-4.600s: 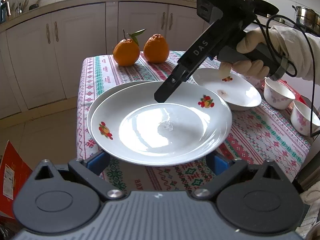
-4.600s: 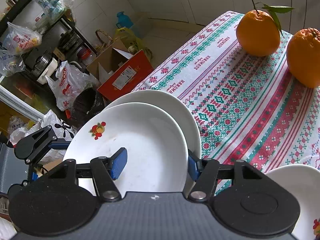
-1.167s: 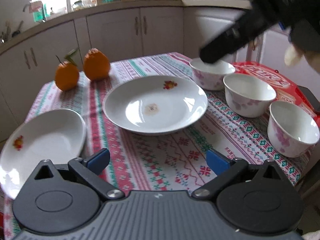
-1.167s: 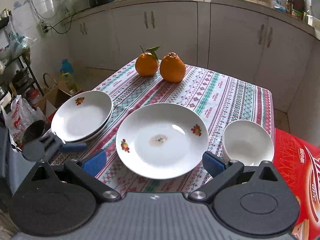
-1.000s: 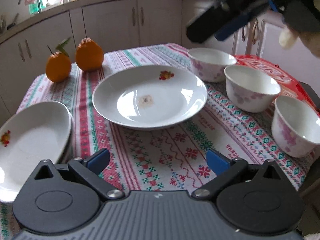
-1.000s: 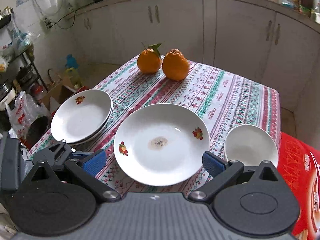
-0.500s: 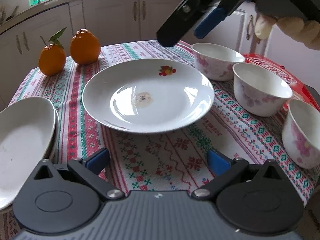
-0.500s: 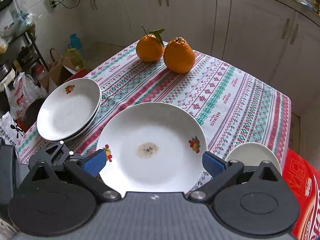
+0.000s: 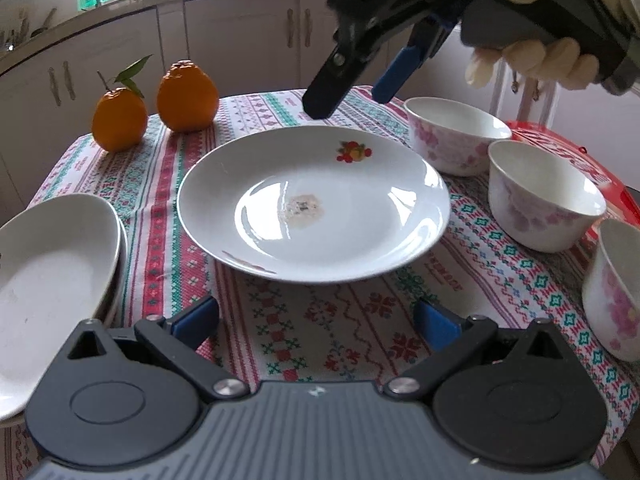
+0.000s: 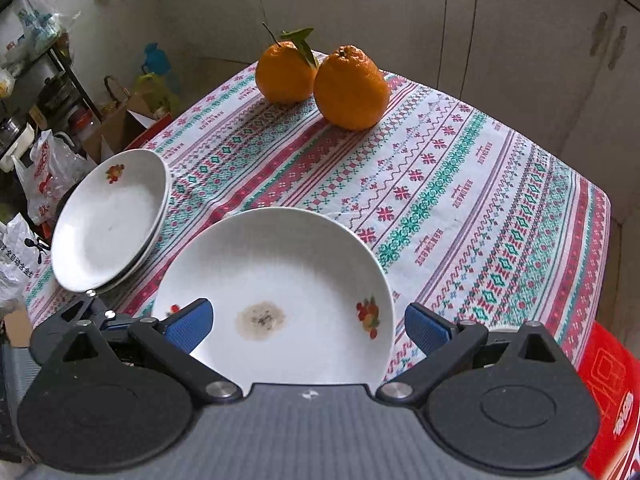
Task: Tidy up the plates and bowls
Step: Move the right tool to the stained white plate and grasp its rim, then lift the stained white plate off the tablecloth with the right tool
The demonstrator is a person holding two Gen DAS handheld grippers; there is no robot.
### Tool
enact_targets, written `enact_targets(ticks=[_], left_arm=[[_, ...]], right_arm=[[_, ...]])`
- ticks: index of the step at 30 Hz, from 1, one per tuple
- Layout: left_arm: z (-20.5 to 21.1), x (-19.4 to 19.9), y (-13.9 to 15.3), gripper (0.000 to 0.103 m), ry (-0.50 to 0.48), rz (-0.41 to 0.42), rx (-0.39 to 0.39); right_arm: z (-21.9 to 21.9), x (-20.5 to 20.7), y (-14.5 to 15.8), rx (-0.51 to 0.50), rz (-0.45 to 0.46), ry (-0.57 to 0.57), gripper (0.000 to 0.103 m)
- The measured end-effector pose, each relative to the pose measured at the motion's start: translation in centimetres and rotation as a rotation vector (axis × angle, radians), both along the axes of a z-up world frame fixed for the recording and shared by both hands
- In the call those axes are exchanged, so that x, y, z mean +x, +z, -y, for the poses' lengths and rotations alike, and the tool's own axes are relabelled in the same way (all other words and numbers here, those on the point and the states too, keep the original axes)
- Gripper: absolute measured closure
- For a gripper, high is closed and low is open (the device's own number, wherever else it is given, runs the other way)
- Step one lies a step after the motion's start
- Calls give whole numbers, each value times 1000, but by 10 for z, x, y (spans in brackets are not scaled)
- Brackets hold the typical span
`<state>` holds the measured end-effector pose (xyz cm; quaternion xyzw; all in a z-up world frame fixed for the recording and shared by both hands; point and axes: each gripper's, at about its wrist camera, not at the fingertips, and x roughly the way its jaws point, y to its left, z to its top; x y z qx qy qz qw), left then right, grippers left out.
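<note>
A large white plate [image 9: 312,204] with a fruit motif and a stain at its centre lies in the middle of the patterned tablecloth; it also shows in the right wrist view [image 10: 280,300]. A stack of two white plates [image 9: 52,276] sits at the left table edge, also seen from the right wrist [image 10: 108,220]. Three floral bowls [image 9: 452,134] [image 9: 540,196] [image 9: 616,292] stand at the right. My left gripper [image 9: 316,322] is open, just short of the large plate's near rim. My right gripper [image 9: 348,98] [image 10: 308,324] is open, hovering over the plate's far side.
Two oranges [image 9: 186,96] [image 9: 118,118] stand at the far left of the table, also in the right wrist view [image 10: 348,88]. A red box [image 9: 560,152] lies under the bowls at the right. Bags and boxes [image 10: 44,176] clutter the floor beside the table.
Both grippers have come closer to the large plate. The right gripper has dropped down over its far side. Earlier, a plate was set onto the left stack and released.
</note>
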<state>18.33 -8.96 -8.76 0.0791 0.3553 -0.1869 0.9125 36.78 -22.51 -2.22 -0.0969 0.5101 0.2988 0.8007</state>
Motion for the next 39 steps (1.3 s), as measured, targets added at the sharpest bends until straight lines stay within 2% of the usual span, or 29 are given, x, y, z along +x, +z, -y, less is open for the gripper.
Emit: enact_targets(ticks=[8, 13, 21, 25, 27, 39], left_arm=[[1, 3, 1, 0, 5, -4, 1], [4, 0, 2, 1, -17, 29, 7], [4, 4, 6, 4, -32, 50, -16], [3, 5, 6, 4, -31, 50, -29], [3, 6, 6, 5, -29, 54, -23], [-2, 2, 4, 5, -44, 60, 16]], right_arm=[[-8, 17, -14, 1, -16, 44, 0], [-7, 32, -22, 11, -50, 41, 0], [-4, 52, -36, 37, -114, 24, 20], [-5, 58, -43, 50, -155, 30, 22], [-5, 61, -47, 52, -179, 25, 26], [-3, 48, -50, 57, -222, 23, 25]])
